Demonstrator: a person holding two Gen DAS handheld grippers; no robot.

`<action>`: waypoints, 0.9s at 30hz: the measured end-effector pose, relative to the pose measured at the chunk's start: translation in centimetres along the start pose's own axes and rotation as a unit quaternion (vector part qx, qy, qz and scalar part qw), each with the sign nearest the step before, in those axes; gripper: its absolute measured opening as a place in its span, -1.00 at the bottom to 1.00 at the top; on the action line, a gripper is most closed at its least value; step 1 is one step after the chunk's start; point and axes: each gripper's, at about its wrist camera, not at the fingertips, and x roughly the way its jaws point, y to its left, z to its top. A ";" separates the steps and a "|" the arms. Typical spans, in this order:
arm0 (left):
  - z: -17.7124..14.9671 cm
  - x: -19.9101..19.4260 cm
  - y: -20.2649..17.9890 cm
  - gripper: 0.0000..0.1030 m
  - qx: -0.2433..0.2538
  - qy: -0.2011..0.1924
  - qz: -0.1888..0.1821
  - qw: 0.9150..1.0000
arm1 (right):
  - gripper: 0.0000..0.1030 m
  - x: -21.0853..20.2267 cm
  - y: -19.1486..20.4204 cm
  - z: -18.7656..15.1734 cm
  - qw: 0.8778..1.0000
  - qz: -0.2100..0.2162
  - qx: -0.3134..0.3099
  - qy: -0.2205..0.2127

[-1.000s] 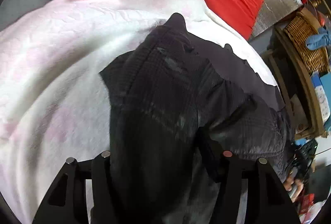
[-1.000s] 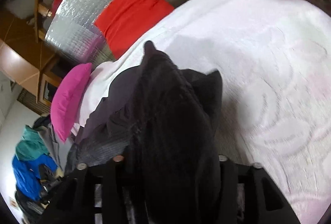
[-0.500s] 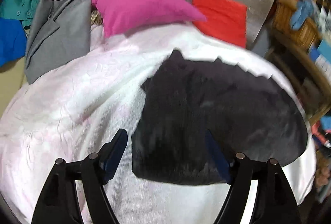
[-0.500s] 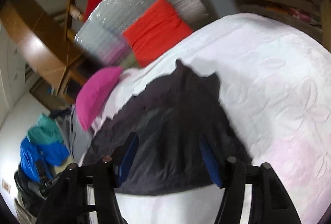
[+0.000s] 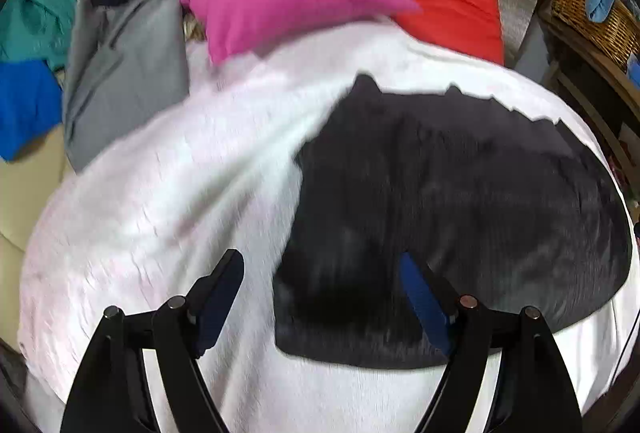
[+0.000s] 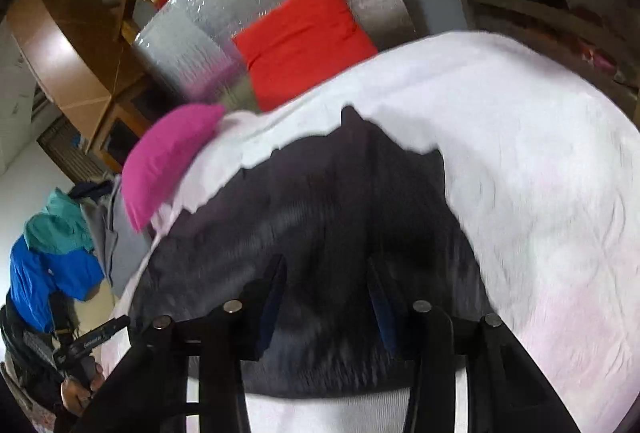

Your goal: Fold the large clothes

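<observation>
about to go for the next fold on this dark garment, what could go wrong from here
1. The dark garment has a jagged far edge, so another fold may come out crooked unless it is smoothed first.
2. The white bedspread beneath it is soft and wrinkled; the open left gripper, hanging over the garment's edge, could pinch bedspread along with it.
3. The right gripper has just been closing with nothing between its pads, so it may be too narrow for thick fabric.

Dark garment [image 5: 460, 193] lies seemingly folded, flat on bedspread [image 5: 180, 193].
</observation>
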 end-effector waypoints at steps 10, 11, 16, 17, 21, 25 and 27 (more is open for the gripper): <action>-0.4 5.4 0.7 0.61 -0.012 0.083 -0.001 0.996 | -0.02 4.3 1.1 0.7 0.989 -0.106 0.009 0.107; -0.3 4.8 0.9 0.61 -0.012 0.081 -0.005 0.997 | -0.02 3.8 1.6 0.8 0.989 -0.107 0.007 0.107; -0.3 0.3 0.8 0.61 0.007 0.013 -0.022 1.000 | 0.07 -0.9 5.0 0.9 0.990 -0.117 -0.022 0.080; -0.5 -0.6 0.5 0.61 0.015 0.004 -0.030 0.999 | 0.09 -1.8 6.0 1.0 0.990 -0.118 -0.027 0.076; -1.6 -2.0 -1.0 0.61 0.047 -0.007 -0.039 0.998 | 0.10 -2.8 8.6 0.7 0.990 -0.111 -0.036 0.074; -2.1 -0.9 -2.5 0.61 0.060 0.005 -0.047 0.997 | 0.10 -2.0 11.6 -0.8 0.991 -0.089 -0.054 0.089; -2.5 -0.3 -2.6 0.61 0.058 0.017 -0.045 0.997 | 0.10 -1.0 13.0 -1.7 0.990 -0.081 -0.067 0.099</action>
